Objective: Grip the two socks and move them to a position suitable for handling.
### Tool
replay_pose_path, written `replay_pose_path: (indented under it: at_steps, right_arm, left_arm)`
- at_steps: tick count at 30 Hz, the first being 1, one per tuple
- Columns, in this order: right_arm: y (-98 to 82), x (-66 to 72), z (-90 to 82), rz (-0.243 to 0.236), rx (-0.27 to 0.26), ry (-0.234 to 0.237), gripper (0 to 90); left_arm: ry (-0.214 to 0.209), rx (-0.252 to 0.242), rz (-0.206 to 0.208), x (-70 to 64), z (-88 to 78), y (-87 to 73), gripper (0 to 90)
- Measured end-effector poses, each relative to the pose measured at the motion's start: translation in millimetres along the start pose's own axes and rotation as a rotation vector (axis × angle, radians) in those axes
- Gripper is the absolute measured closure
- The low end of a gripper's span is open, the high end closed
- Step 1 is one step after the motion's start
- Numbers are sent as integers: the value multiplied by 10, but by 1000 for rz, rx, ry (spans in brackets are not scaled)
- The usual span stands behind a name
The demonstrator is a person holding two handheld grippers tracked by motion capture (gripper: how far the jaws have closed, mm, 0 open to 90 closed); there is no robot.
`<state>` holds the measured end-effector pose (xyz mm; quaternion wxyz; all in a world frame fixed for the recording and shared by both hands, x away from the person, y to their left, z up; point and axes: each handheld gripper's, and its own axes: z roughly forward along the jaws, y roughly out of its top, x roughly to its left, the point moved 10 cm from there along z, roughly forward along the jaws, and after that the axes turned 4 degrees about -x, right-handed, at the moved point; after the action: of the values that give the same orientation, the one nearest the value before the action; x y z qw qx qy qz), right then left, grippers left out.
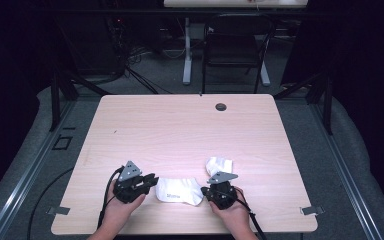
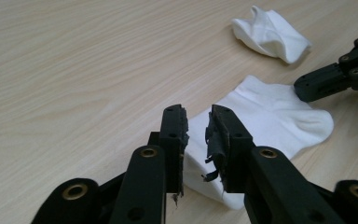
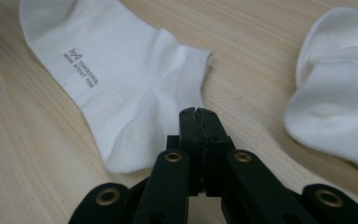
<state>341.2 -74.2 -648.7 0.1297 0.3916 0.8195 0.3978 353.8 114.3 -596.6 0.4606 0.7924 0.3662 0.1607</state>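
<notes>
From the high view, a pale wooden surface (image 1: 180,130) carries two white socks near its front edge. The flat sock (image 1: 179,190) lies between the two hands, with the left claw (image 1: 151,181) at one end and the right claw (image 1: 206,190) at the other. The crumpled sock (image 1: 219,165) sits just beyond the right claw. A dark round grommet (image 1: 221,106) marks the far side of the surface, and a black chair (image 1: 232,50) stands on the floor behind.

In the left gripper view, the left claw (image 2: 196,123) is parted by a narrow gap — its worn pads frame the near end of the flat sock (image 2: 265,121) without closing on it. The right claw (image 2: 307,87) reaches in from the right, touching the sock's far edge. The crumpled sock (image 2: 270,33) lies farther off.

In the right gripper view, the right claw (image 3: 198,113) is closed, jaws pressed together with nothing between them, its tip at the edge of the flat sock (image 3: 116,79) — grey lettering (image 3: 81,67) is printed on the fabric. The crumpled sock (image 3: 338,84) lies to the right.
</notes>
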Motion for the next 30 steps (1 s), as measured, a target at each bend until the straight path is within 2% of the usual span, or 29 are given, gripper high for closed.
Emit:
replay_pose_path:
  at_steps: [3,4,7,9,16,20,25,30]
  right_arm:
    - [2,2,2,3,-1,1,900]
    - [2,-1,4,4,-2,3,900]
    - [0,2,3,10,-1,6,899]
    - [-1,2,2,10,-1,6,899]
    - [-12,-5,-7,0,7,2,896]
    - [-15,-8,-6,4,1,1,894]
    - [-27,-6,-15,7,5,2,892]
    - [-35,-5,-20,-1,9,-1,892]
  left_arm:
    - [-15,8,14,-51,24,-17,721]
    - [-17,21,34,-73,53,-40,707]
    - [-1,48,62,-69,94,-93,697]
    - [6,59,57,-57,102,-118,695]
    - [23,167,55,79,119,-335,697]
    - [22,176,37,109,117,-382,701]
    - [10,189,43,96,121,-466,699]
    - [4,203,72,55,124,-527,696]
